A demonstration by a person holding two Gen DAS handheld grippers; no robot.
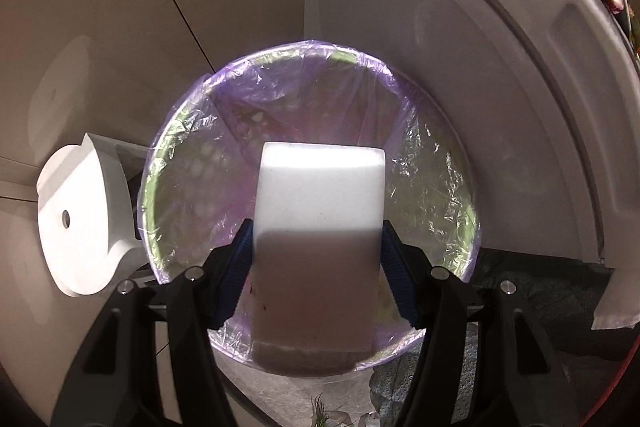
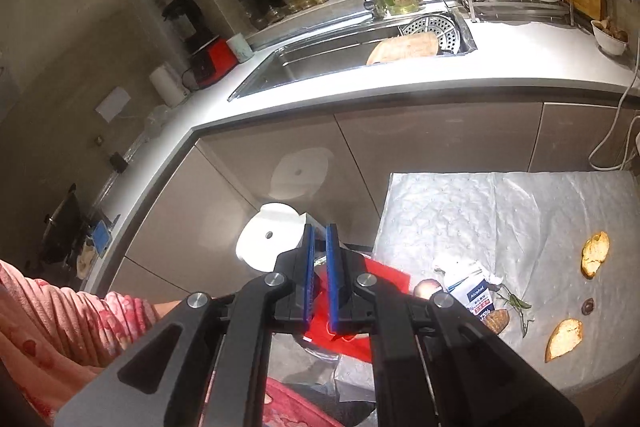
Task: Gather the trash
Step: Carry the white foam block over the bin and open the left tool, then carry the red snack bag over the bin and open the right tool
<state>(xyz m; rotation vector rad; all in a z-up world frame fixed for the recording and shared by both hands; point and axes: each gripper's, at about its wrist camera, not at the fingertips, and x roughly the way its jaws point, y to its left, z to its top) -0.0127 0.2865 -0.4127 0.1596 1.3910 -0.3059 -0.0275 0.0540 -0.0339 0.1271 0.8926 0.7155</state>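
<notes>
In the left wrist view my left gripper (image 1: 316,247) is shut on a white foam block (image 1: 320,227) and holds it right above the open green bin (image 1: 160,163), which is lined with a clear purple bag (image 1: 312,67). In the right wrist view my right gripper (image 2: 319,251) is shut and empty, above the table's left edge. On the table's silver sheet (image 2: 500,211) lie a small alcohol wipe carton (image 2: 476,293), two bread pieces (image 2: 595,253) (image 2: 565,339), a green stem (image 2: 518,305), a brown scrap (image 2: 496,321) and a red paper (image 2: 360,307).
A white round device (image 1: 84,215) stands on the floor left of the bin; it also shows in the right wrist view (image 2: 268,239). Grey cabinet doors (image 2: 248,163) run under the white counter (image 2: 360,91) with sink (image 2: 340,55). A pink-sleeved arm (image 2: 60,315) is at lower left.
</notes>
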